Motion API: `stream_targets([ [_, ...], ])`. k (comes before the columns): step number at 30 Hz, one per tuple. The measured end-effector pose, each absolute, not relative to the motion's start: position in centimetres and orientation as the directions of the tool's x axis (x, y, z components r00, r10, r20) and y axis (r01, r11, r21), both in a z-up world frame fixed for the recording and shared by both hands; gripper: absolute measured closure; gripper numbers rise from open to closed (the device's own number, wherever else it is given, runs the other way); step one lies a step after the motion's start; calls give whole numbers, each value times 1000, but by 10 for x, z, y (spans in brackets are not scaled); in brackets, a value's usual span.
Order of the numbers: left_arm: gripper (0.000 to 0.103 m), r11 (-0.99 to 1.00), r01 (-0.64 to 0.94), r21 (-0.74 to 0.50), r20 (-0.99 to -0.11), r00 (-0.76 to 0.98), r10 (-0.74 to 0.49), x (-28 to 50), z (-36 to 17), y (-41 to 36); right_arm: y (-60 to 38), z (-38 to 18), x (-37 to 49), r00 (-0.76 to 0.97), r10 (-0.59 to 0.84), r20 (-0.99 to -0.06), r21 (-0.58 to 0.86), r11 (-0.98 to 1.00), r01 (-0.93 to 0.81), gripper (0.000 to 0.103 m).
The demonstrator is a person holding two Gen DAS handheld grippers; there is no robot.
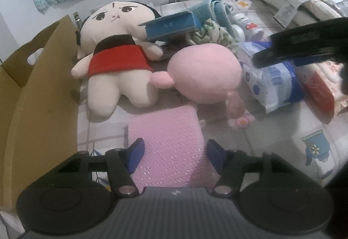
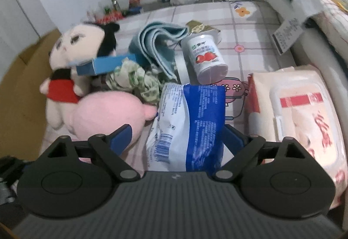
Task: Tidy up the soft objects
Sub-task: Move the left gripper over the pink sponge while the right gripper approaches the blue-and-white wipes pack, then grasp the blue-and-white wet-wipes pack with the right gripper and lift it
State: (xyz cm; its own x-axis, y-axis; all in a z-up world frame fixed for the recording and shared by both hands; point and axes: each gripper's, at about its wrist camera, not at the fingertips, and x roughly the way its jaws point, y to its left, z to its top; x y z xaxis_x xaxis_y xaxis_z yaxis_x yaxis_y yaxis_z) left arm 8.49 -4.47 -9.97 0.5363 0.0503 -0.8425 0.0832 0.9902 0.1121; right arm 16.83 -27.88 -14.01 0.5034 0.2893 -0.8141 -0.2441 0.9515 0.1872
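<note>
On the checked bedsheet (image 1: 271,143), soft things lie heaped beside a cardboard box (image 1: 39,95) standing at the left edge. Seen from the left wrist, the left gripper (image 1: 173,153) has its blue fingers spread wide on either side of a pink bubble-wrap pouch (image 1: 167,143); whether the pads touch it cannot be told. Just beyond lie a pink plush toy (image 1: 206,73) and a cream doll in a red dress (image 1: 117,60), the doll close against the box wall.

From the right wrist, the right gripper (image 2: 177,136) is also wide open, its fingers straddling a blue-and-white tissue pack (image 2: 191,121) without visibly squeezing it. A wet-wipes pack (image 2: 304,117) sits just to the right, a strawberry yogurt cup (image 2: 204,56), a folded blue towel (image 2: 156,43) and a floral scrunchie (image 2: 134,80) farther back.

The step in hand looks like reaching for a grasp, with each tool lined up on its own item. Closing next would call for gentle pressure, since both pouch and pack will likely crumple, then a lift toward the box, which is probably the destination.
</note>
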Motion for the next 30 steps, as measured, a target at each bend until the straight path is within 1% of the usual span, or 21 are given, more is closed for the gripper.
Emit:
stream_targets([
  [5,44,990,98,99,-845,534,32,71,-95,-45,-257,-158,170,479,185,-858,45,957,-288,14],
  [6,44,990,102,98,-844,535,28,68,-95,-45,-255,-161,169,487,162,-858,15,956,-292,20],
  [7,44,990,105,97,-843,537,26,64,-95,-45,-255,-163,167,492,158,-856,5,955,-297,22],
  [10,44,990,110,92,-840,543,18,56,-95,-44,-261,-158,161,490,174,-854,37,960,-277,30],
  [13,44,992,109,69,-837,547,-2,51,-93,-40,-279,-150,152,454,257,-853,170,960,-223,31],
  [15,44,993,107,53,-834,551,-15,49,-92,-36,-298,-145,142,413,371,-832,329,929,-171,31],
  [18,44,994,103,36,-832,554,-27,46,-91,-32,-323,-149,126,314,588,-745,599,798,-72,31],
  [19,44,994,104,33,-832,555,-30,45,-91,-31,-331,-155,121,277,665,-694,686,727,-29,31],
  [21,43,994,104,28,-831,555,-35,44,-91,-29,-340,-166,114,233,753,-615,781,623,47,30],
  [22,43,994,104,26,-830,557,-37,43,-91,-29,-343,-168,111,229,762,-605,791,609,62,30],
  [23,43,994,104,23,-829,558,-39,43,-91,-28,-343,-167,108,237,751,-616,781,621,66,30],
  [24,43,994,103,21,-829,558,-40,43,-91,-28,-346,-165,106,258,715,-649,751,656,73,28],
  [27,43,995,97,13,-828,559,-44,43,-91,-26,-356,-160,103,316,594,-740,646,759,86,28],
  [30,43,995,96,7,-828,559,-48,43,-91,-25,-365,-156,99,347,528,-775,592,799,108,28],
])
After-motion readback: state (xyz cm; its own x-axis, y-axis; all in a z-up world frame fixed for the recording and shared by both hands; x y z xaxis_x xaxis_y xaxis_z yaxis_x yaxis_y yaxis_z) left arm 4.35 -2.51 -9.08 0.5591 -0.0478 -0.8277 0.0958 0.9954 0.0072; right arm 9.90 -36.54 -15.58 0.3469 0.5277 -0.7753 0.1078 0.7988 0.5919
